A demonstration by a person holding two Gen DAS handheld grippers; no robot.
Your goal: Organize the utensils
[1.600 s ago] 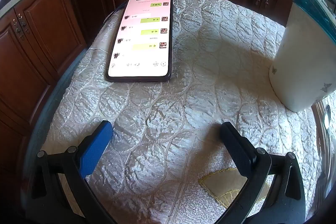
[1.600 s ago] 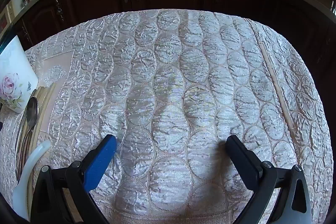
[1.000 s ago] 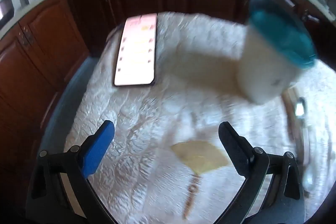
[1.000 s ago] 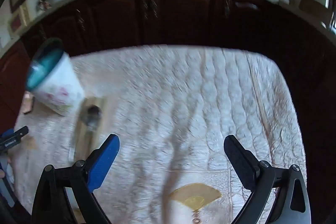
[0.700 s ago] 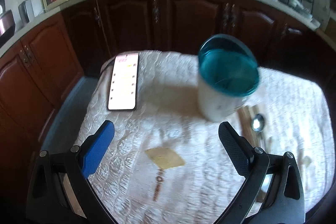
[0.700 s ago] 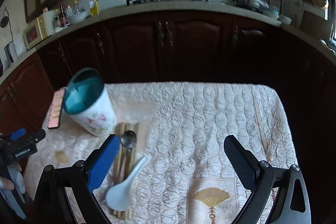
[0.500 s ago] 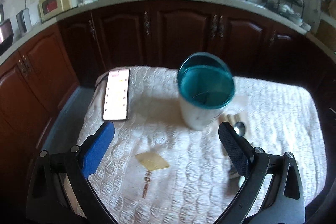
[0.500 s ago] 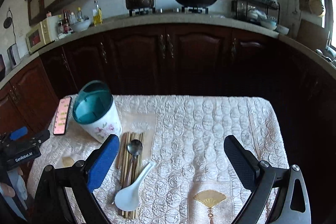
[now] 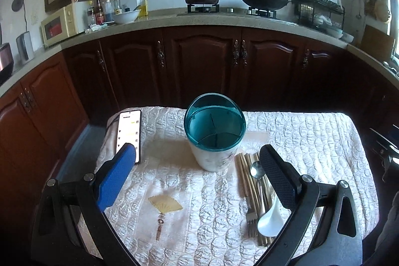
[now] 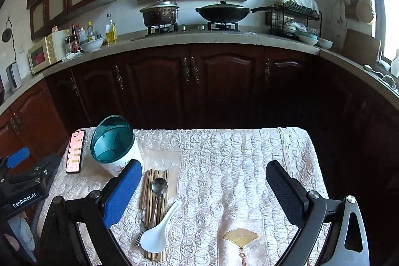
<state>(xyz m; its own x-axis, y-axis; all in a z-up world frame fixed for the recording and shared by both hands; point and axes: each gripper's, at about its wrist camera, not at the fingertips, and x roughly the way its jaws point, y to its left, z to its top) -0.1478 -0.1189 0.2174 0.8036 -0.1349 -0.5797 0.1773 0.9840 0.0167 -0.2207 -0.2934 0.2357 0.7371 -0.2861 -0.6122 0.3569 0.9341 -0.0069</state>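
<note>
So both my grippers, left (image 9: 197, 176) and right (image 10: 200, 188), hover wide open, empty, above the loose utensils (image 10: 154, 211) beside the teal-rimmed white holder (image 10: 114, 146), ready to sort.

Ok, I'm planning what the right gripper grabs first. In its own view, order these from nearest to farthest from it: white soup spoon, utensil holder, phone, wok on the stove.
1. White soup spoon: left of centre, just ahead of the right gripper.
2. Utensil holder: farther back, left.
3. Phone: beside the holder, far left.
4. Wok: on the stove, beyond the table.
</note>
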